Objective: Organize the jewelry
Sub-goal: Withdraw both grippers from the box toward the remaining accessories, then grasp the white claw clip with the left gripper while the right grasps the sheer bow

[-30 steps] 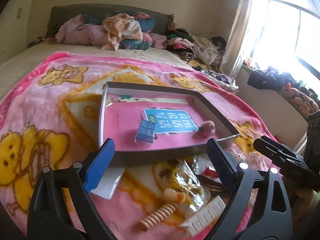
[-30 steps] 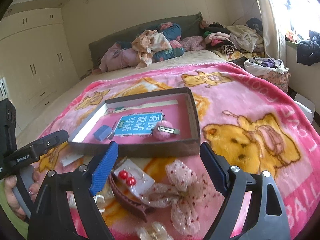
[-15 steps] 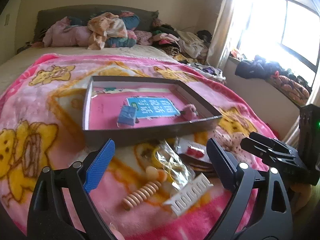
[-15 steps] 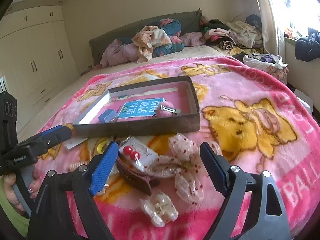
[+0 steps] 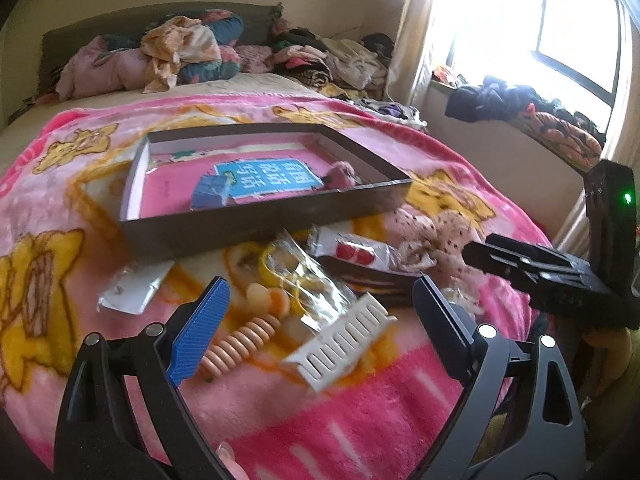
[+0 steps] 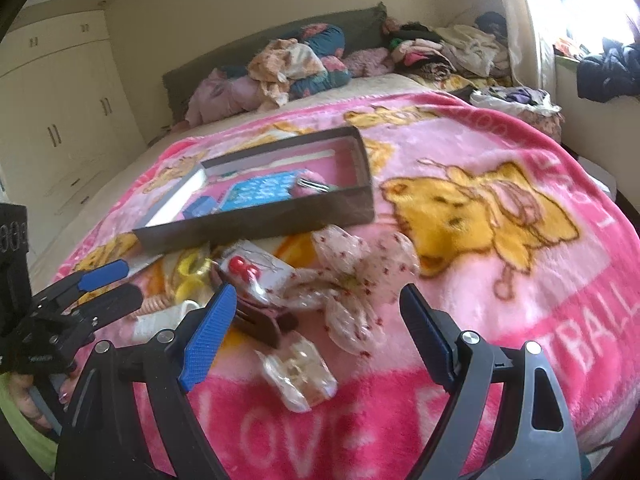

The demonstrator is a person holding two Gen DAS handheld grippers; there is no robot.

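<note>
A shallow brown box (image 5: 256, 228) with a pink floor lies on the pink bear blanket (image 5: 48, 208). It holds a small blue packet (image 5: 212, 192) and a pink pompom clip (image 5: 340, 172). Loose pieces lie in front of it: a white comb clip (image 5: 340, 348), a peach spiral tie (image 5: 240, 340), yellow rings in a clear bag (image 5: 292, 272), red beads on a card (image 6: 240, 266), a brown claw clip (image 6: 260, 320), a spotted bow (image 6: 352, 280) and a clear clip (image 6: 298, 372). My left gripper (image 5: 320, 284) hangs open above the comb and spiral tie. My right gripper (image 6: 316, 290) hangs open over the bow and claw clip. Neither holds anything.
Heaped clothes (image 5: 180, 52) cover the head of the bed. More clothes lie on the window sill (image 5: 520, 108) at the right. Cream wardrobe doors (image 6: 60, 120) stand on the left. A white packet (image 5: 132, 288) lies left of the pile. A hand (image 6: 32, 400) holds the left gripper.
Both grippers have drawn back from the box and sunk toward the blanket. The loose pieces now sit between and before the fingers. Both pairs of jaws stayed wide.
</note>
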